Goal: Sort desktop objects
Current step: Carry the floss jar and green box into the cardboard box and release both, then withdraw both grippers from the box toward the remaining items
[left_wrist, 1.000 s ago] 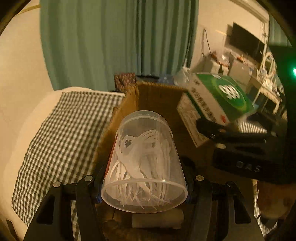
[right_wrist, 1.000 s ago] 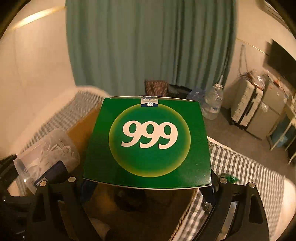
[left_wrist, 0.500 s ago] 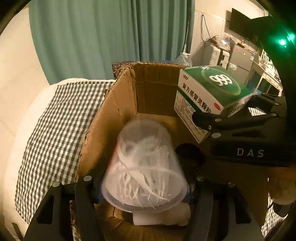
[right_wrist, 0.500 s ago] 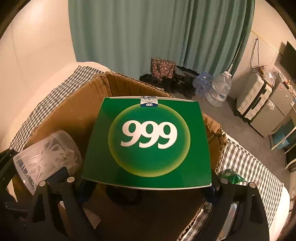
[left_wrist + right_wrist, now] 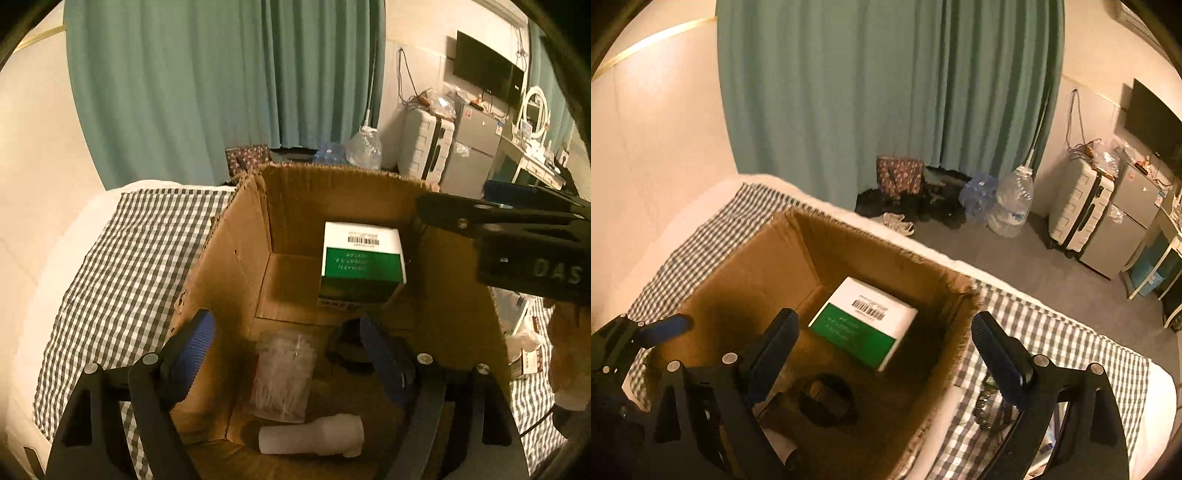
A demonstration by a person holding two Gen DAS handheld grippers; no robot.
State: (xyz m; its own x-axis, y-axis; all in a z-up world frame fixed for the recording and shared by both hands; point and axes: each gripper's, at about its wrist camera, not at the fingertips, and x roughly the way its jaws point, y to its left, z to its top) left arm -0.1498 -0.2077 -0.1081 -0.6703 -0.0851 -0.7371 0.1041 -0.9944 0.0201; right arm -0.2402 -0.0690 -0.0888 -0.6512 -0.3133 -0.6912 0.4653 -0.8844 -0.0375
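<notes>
green curtains are hanging behind a bed that is wearing a checked gingham sheet, and an open cardboard box is sitting on it. inside, a green-and-white medicine carton is lying barcode-up near the far wall, clear of the right gripper, whose jaws are standing wide apart and empty above the box. a clear tub of floss picks is lying on the box floor between the left gripper pads, untouched; those jaws are opening. a white tube-shaped item and a dark round object are lying nearby. judgement: both releases are looking complete; lifting each tool straight up is advisable, avoiding the cardboard walls and the tub.
</notes>
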